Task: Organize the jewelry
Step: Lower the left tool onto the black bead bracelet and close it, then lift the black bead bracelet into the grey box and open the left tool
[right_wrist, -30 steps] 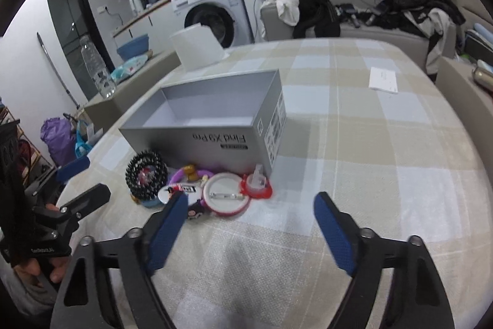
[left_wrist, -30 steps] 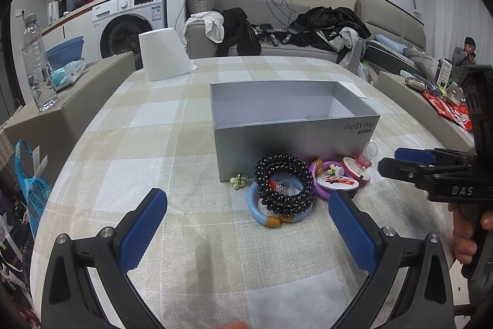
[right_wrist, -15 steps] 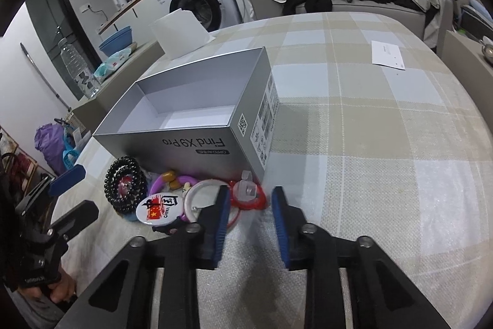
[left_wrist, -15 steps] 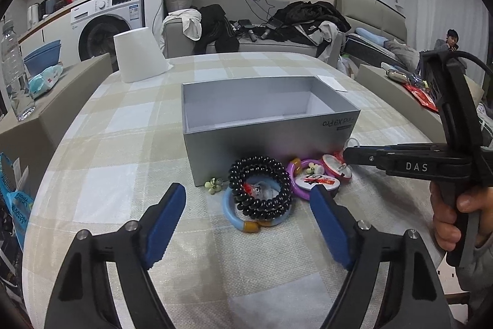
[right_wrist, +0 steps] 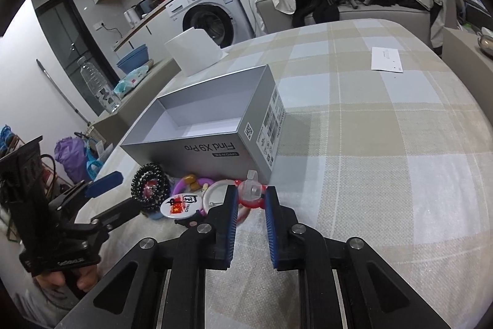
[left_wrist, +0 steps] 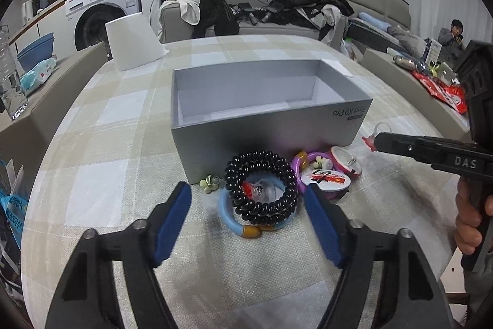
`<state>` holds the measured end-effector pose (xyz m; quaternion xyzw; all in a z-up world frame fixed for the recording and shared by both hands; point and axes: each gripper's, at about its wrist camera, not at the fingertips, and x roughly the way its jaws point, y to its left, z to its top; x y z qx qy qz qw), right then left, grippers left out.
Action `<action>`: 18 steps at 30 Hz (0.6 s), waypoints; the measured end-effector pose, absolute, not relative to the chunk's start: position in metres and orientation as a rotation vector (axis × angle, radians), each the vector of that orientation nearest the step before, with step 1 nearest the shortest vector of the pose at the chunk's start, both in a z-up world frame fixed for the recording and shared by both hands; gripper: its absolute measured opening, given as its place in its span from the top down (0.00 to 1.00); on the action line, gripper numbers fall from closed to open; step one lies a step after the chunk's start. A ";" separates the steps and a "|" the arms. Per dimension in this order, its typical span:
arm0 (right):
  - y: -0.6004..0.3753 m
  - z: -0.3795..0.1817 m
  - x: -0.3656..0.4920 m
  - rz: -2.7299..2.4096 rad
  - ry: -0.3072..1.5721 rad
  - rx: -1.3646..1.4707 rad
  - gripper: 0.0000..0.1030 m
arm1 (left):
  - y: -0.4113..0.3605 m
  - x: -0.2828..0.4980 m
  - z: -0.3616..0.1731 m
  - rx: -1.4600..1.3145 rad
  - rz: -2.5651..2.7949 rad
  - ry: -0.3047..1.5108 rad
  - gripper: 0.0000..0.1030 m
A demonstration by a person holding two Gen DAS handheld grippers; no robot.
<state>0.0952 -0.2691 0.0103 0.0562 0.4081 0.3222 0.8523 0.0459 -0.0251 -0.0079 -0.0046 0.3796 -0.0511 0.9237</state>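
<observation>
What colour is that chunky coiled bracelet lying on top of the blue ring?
Black. The coiled bracelet shows best in the left wrist view.

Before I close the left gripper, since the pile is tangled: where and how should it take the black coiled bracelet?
Grip the black coiled bracelet across its outer rim, coming down from above on the near side. It lies flat as an open loop atop the blue bangle, so the left gripper, open and straddling it, can likely pinch the coils alone; going lower risks catching the bangle too.
</observation>
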 end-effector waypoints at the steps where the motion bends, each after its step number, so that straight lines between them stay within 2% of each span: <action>1: -0.269 0.011 0.095 0.682 0.859 0.119 0.84 | -0.027 0.047 -0.009 -0.001 -0.108 0.786 0.38; 6: -0.269 0.013 0.093 0.696 0.852 0.120 0.84 | -0.033 0.050 -0.013 0.025 -0.135 0.812 0.48; 8: -0.269 0.013 0.092 0.698 0.850 0.121 0.84 | -0.034 0.051 -0.013 0.029 -0.142 0.820 0.56; 18: -0.267 0.013 0.090 0.705 0.844 0.114 0.84 | -0.025 0.041 -0.009 -0.006 -0.162 0.785 0.62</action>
